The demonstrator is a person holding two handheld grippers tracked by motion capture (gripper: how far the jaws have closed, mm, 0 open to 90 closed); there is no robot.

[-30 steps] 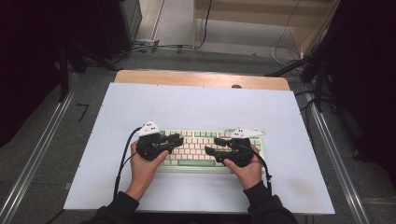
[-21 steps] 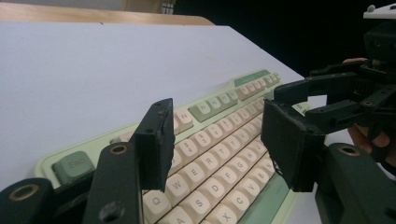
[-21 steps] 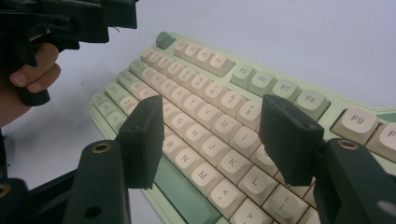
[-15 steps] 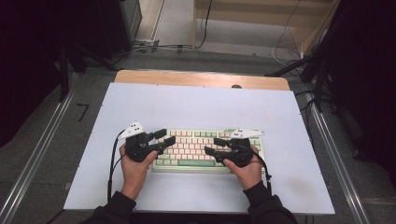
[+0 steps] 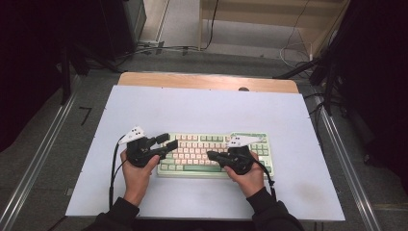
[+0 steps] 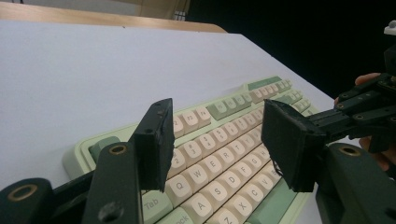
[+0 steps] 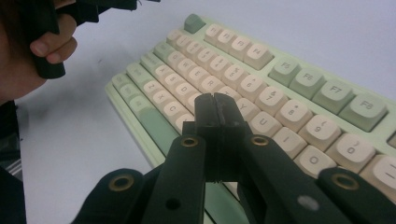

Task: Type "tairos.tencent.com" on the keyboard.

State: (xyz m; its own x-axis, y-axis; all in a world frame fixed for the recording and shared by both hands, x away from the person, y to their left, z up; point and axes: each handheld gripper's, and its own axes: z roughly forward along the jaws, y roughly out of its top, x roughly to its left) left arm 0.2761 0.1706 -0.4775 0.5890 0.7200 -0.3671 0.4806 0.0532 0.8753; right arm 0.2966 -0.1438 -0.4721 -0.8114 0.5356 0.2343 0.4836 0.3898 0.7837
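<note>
Green-and-cream mechanical keyboard (image 5: 216, 154) lies flat on my white tabletop (image 5: 202, 110). Right gripper (image 7: 217, 100) has just clenched empty above the middle keys, a tip for pressing; left gripper (image 6: 215, 140), moved toward the keyboard's left end, hovers released.

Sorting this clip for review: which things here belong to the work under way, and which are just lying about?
In use:
- keyboard, under both grippers
- left gripper, jaws open with nothing between them
- right gripper, jaws shut and empty, over the keys

Just there:
- white mat beneath the keyboard
- wooden table edge
- cables on the floor
</note>
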